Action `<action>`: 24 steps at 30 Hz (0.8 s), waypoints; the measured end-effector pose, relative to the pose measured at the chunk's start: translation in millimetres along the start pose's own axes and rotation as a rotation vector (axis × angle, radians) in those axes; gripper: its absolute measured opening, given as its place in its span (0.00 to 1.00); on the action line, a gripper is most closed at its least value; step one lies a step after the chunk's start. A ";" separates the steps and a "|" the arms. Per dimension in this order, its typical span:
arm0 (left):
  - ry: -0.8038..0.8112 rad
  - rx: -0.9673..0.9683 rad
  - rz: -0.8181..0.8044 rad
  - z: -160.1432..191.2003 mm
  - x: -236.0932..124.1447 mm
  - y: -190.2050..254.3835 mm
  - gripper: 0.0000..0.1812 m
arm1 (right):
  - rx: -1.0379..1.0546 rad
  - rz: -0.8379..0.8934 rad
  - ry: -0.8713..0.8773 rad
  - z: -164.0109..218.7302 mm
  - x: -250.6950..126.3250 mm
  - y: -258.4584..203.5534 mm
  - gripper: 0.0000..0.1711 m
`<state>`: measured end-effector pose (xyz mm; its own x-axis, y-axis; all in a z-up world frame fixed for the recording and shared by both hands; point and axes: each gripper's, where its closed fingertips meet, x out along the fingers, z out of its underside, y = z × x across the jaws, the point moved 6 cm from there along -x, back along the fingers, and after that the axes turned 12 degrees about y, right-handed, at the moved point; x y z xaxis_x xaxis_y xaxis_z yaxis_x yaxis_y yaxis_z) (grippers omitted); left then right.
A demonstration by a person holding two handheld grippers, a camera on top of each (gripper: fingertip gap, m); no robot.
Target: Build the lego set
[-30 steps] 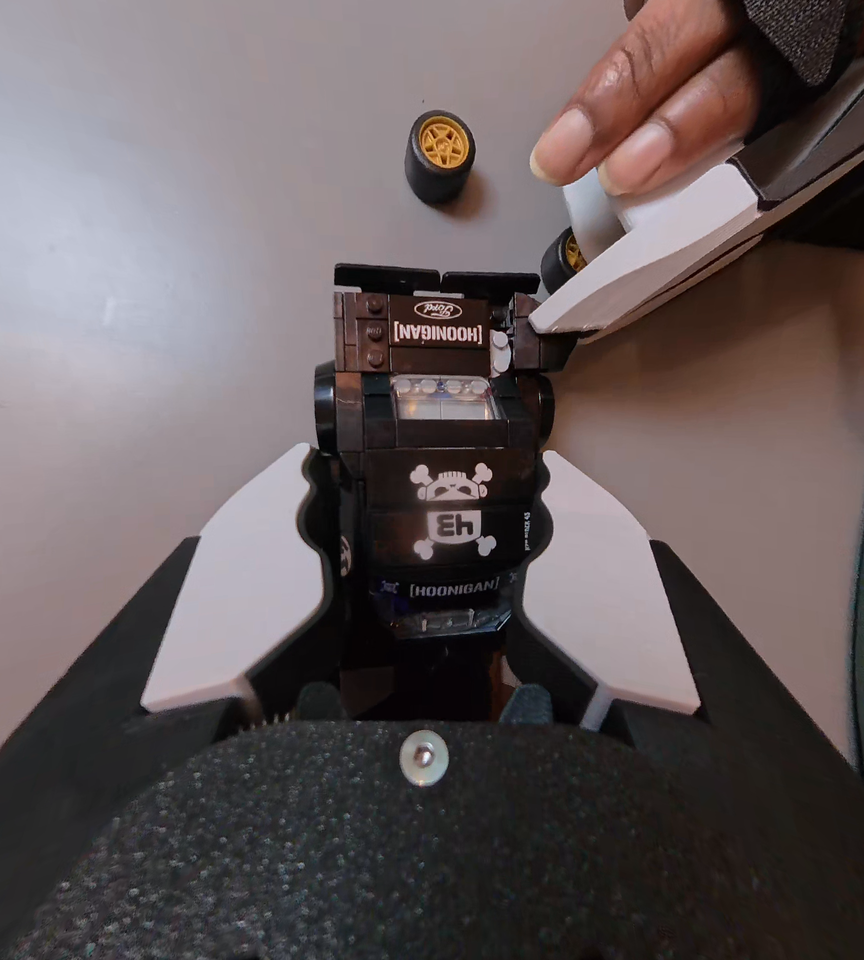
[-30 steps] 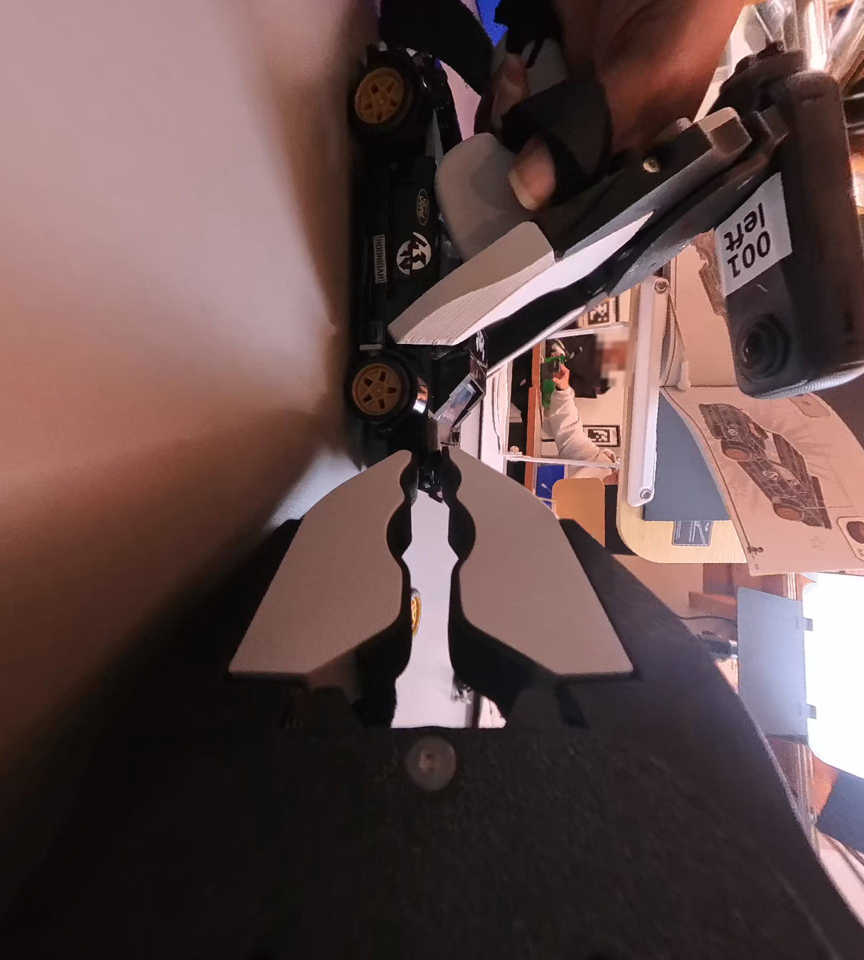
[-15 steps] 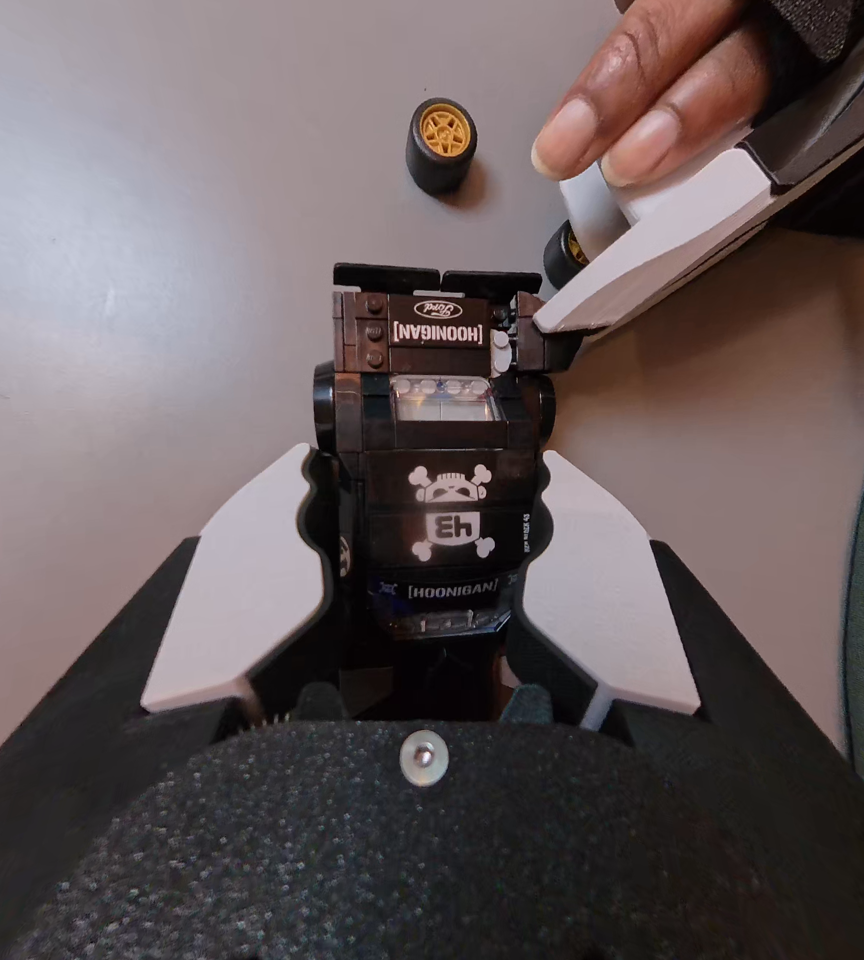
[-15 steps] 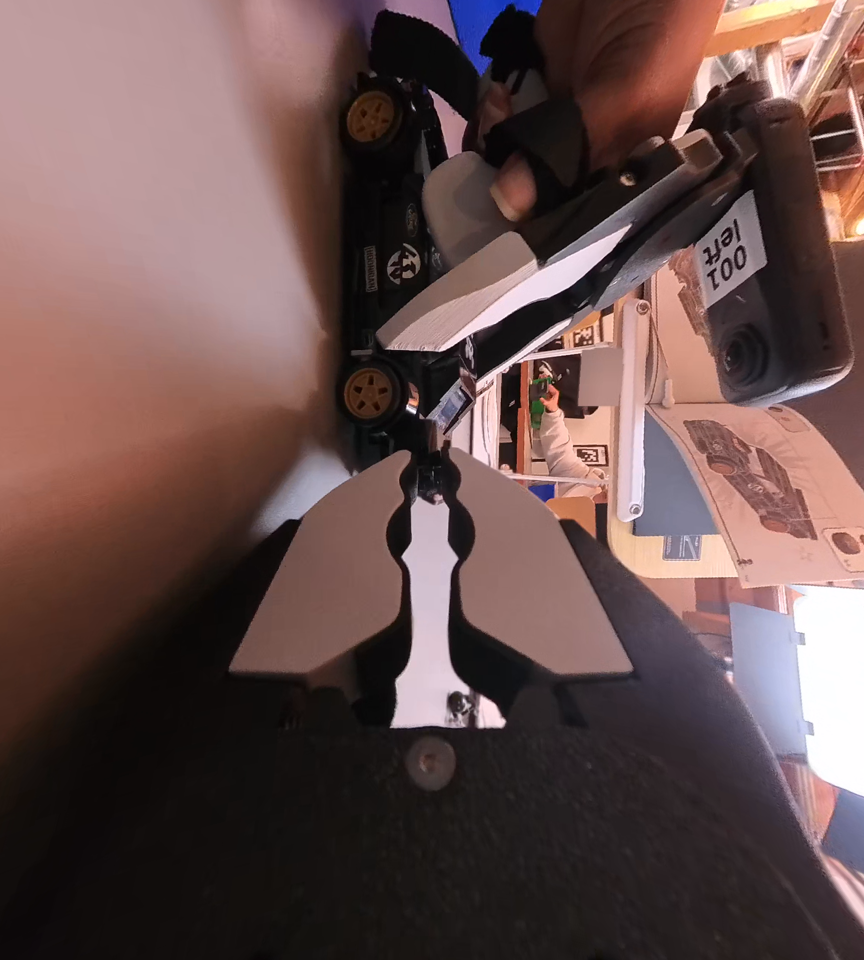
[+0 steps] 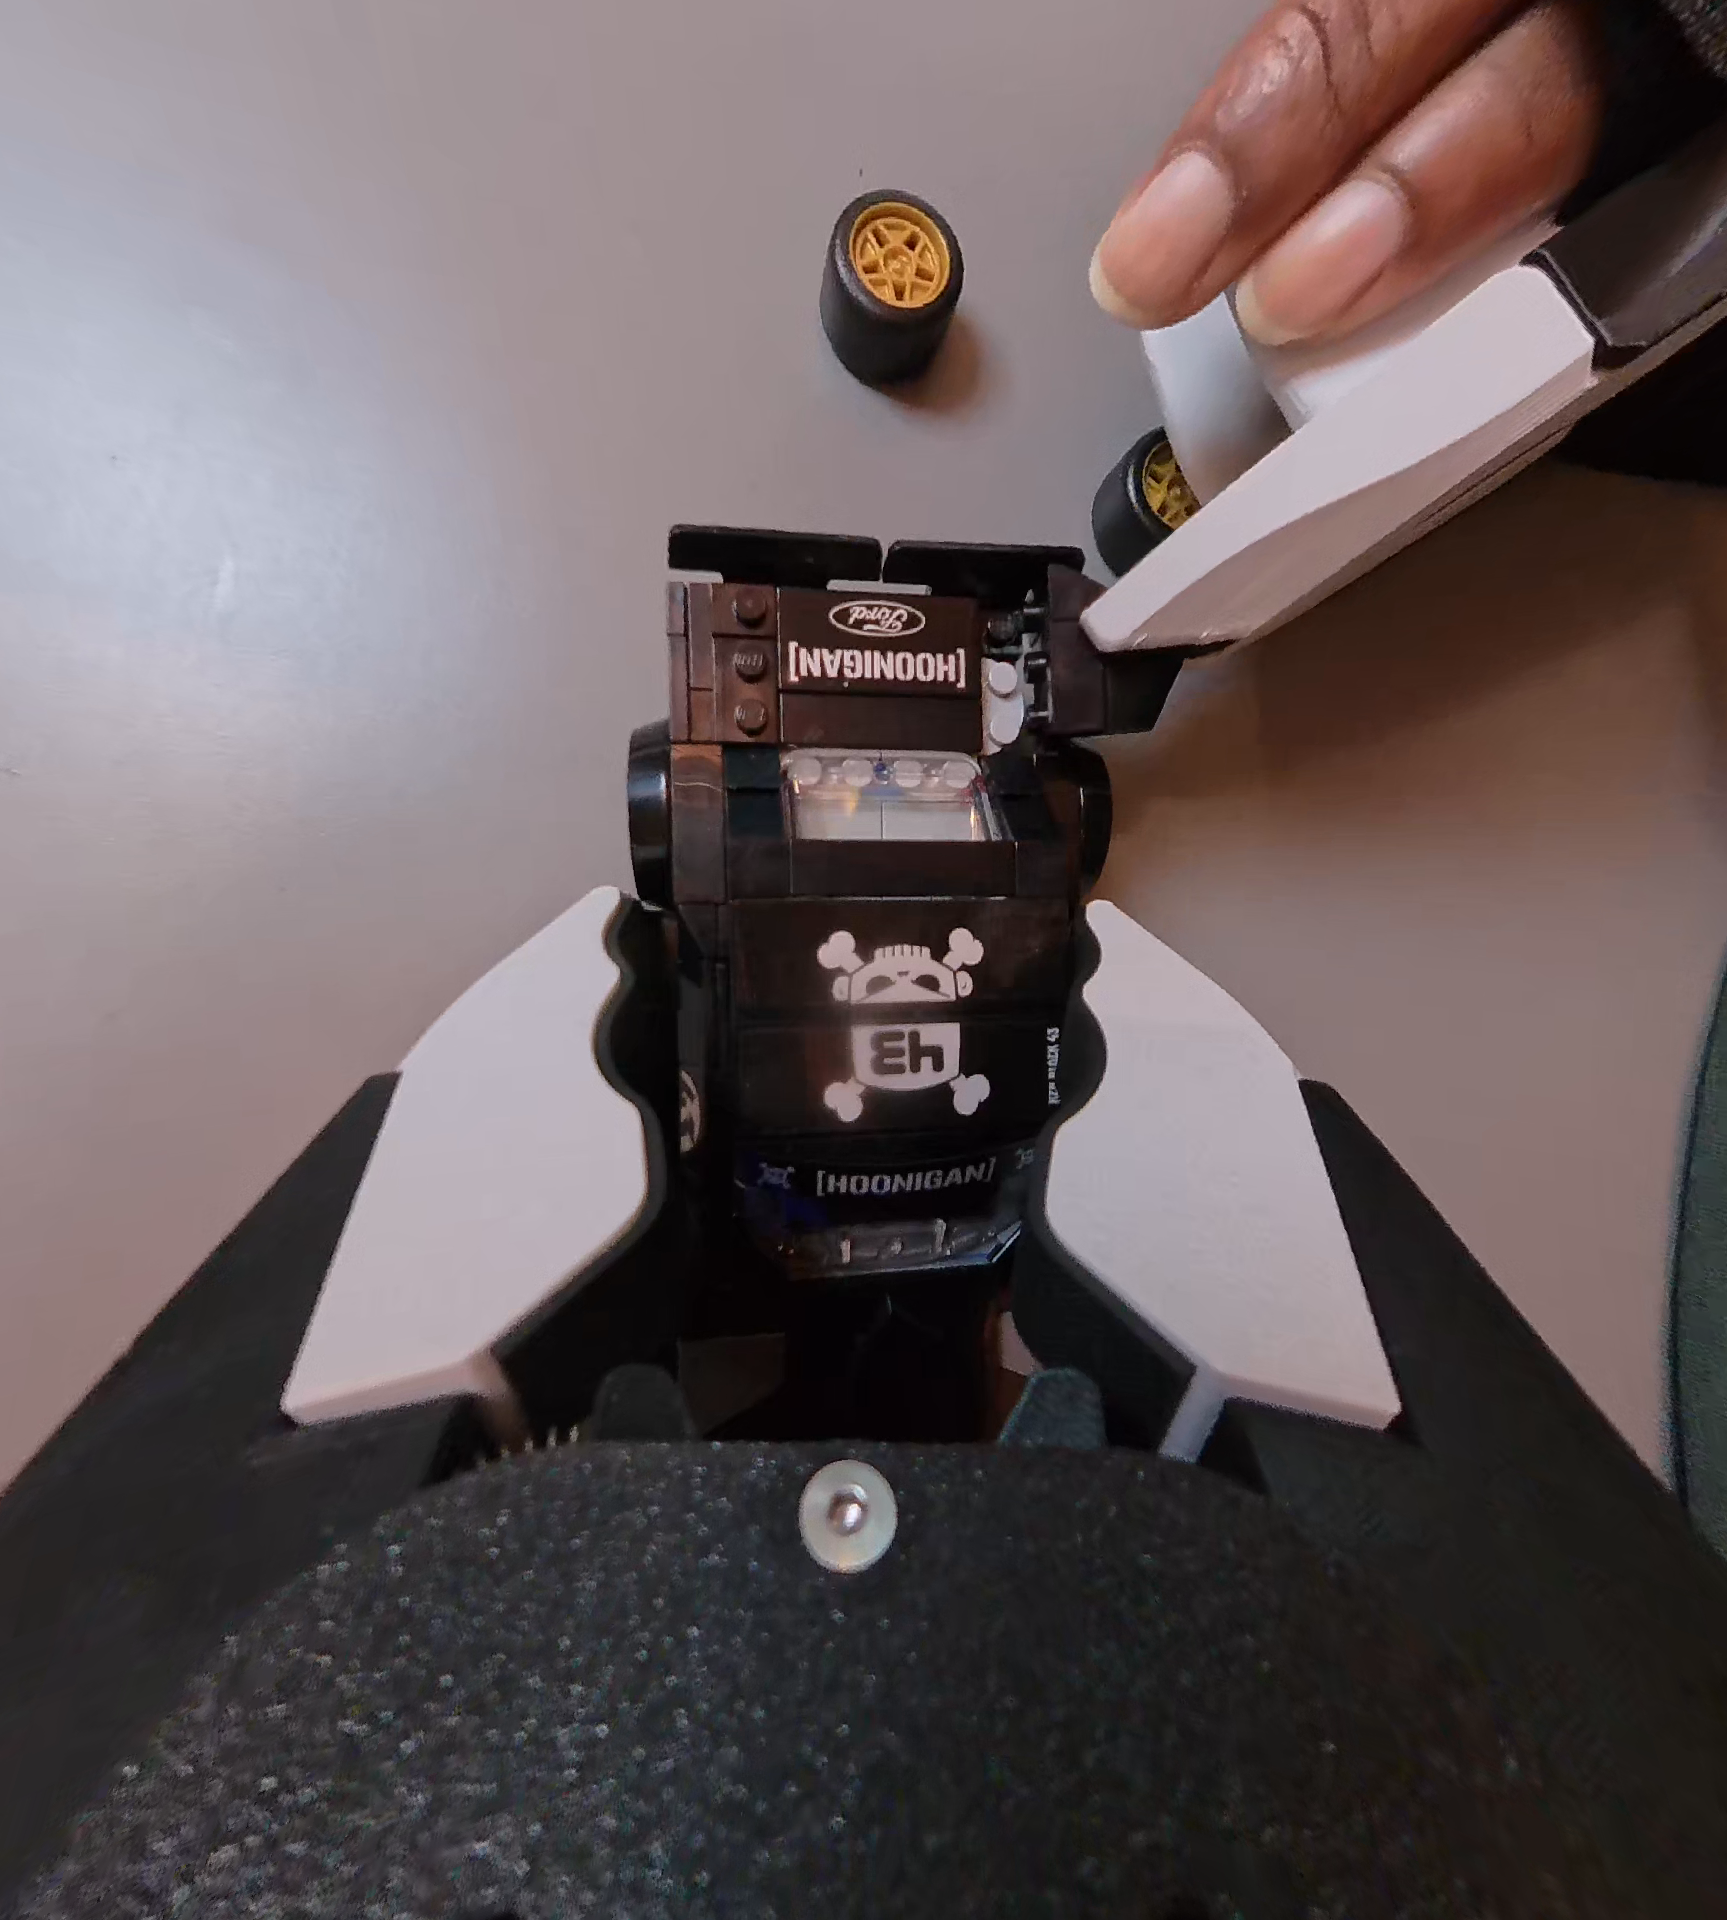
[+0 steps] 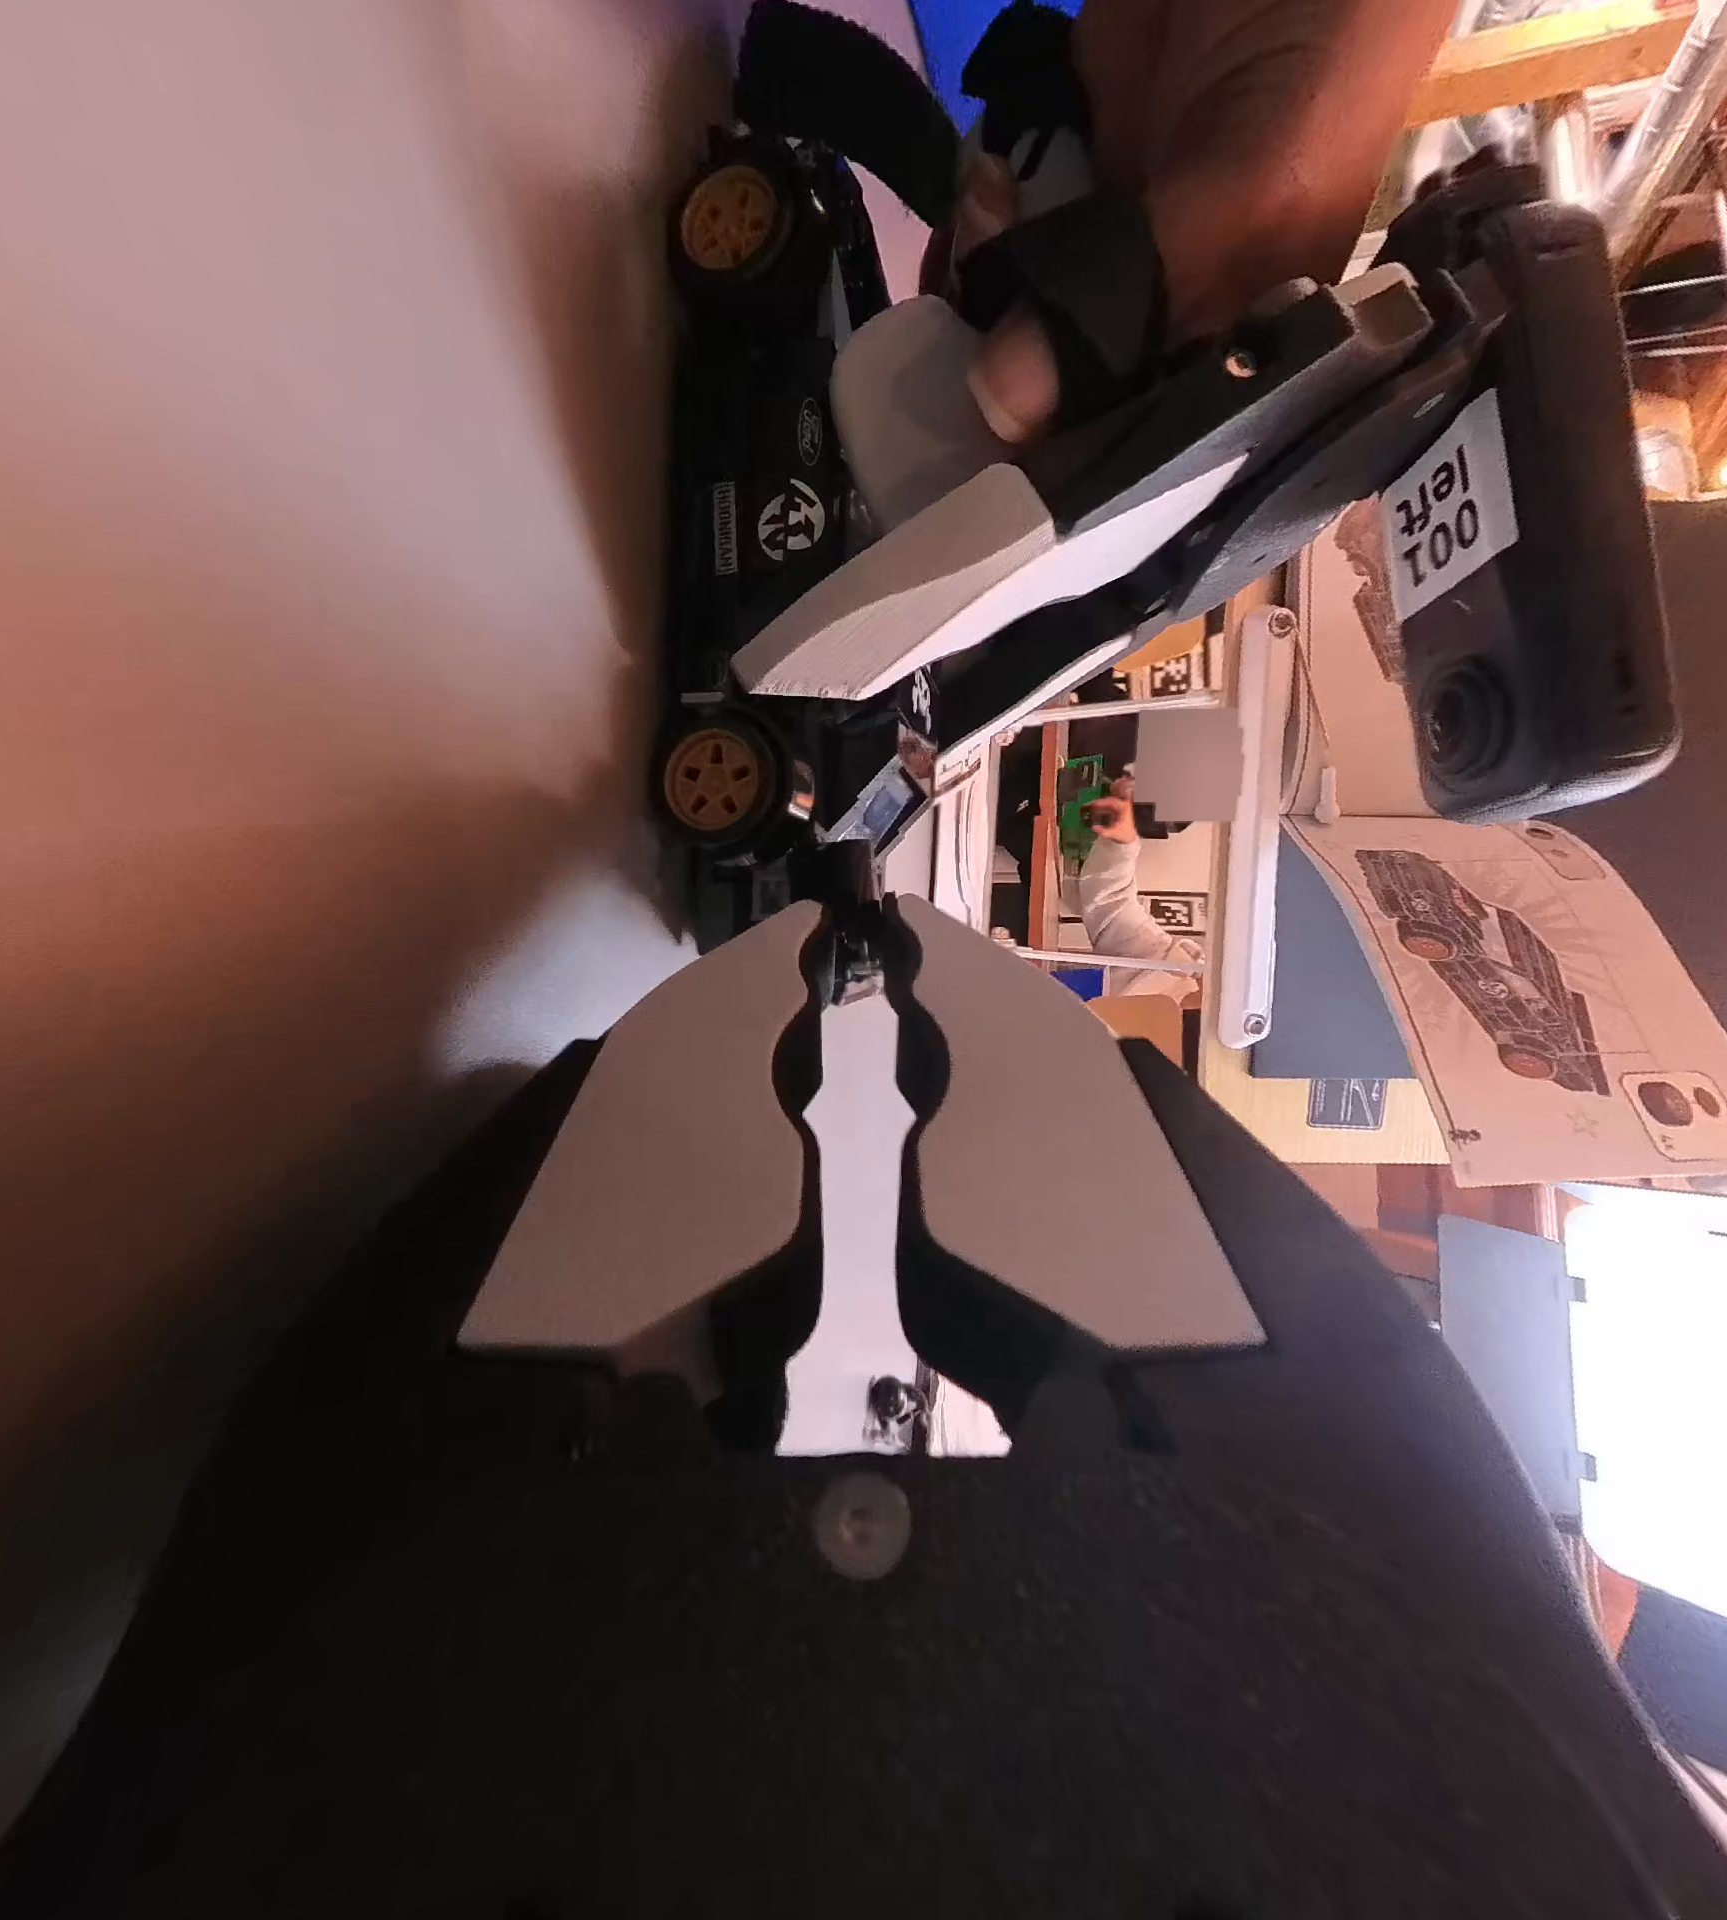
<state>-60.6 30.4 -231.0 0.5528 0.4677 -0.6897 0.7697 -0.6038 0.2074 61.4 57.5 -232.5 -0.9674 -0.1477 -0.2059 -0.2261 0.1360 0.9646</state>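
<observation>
— Grey surface (image 5: 267,416) fills the left wrist view, and on it we see the black lego car (image 5: 880,935) standing at the centre, its rear end toward twelve o'clock. What differs from a second ago?

— Very little. The car sits in the same spot between the white fingers (image 5: 495,1174) of our left gripper (image 5: 864,914), which are clenched on its flanks as before. The loose wheel (image 5: 890,286) with the gold hub lies at about twelve o'clock, well apart from the car, unmoved. In the right wrist view the background has slid a bit, so that gripper has tilted slightly.

— And the right gripper (image 6: 859,914)?

— It comes in from about two o'clock in the left view, its fingers nearly together and gripping a small dark piece (image 6: 854,935) right at the car's rear corner. A second wheel (image 5: 1145,499) peeks out just behind those fingers. We see a hand (image 5: 1337,156) resting two fingertips on top of the white finger housing.

— What shows beyond the car in the right view?

— The car (image 6: 765,520) appears side-on at eleven o'clock, two gold-hubbed wheels fitted. Our left gripper (image 6: 838,665) reaches down onto it from one o'clock with its camera (image 6: 1524,623) behind. At three o'clock an instruction sheet (image 6: 1524,997) with a drawing of the car is propped up.
</observation>
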 end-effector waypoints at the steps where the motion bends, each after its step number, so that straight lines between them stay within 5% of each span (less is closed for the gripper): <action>1: 0.001 -0.006 -0.006 -0.2 0.1 0.3 0.43 | 0.002 0.008 -0.005 0.4 -0.5 -0.6 0.05; 7: -0.012 -0.060 -0.053 -0.2 0.0 4.7 0.43 | 0.078 0.049 -0.010 0.8 -4.9 -2.5 0.05; 14: 0.000 -0.112 -0.040 2.0 -4.2 7.0 0.45 | 0.611 0.148 0.096 10.1 -19.1 28.3 0.05; 24: 0.072 -0.182 0.011 4.1 -14.6 13.2 0.44 | 1.552 0.130 0.703 24.4 -48.2 83.9 0.05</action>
<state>-59.8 13.0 -221.1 0.5780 0.5104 -0.6367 0.8048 -0.4855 0.3415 86.3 99.9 -145.7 -0.8502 -0.3722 0.3724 -0.4576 0.8721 -0.1730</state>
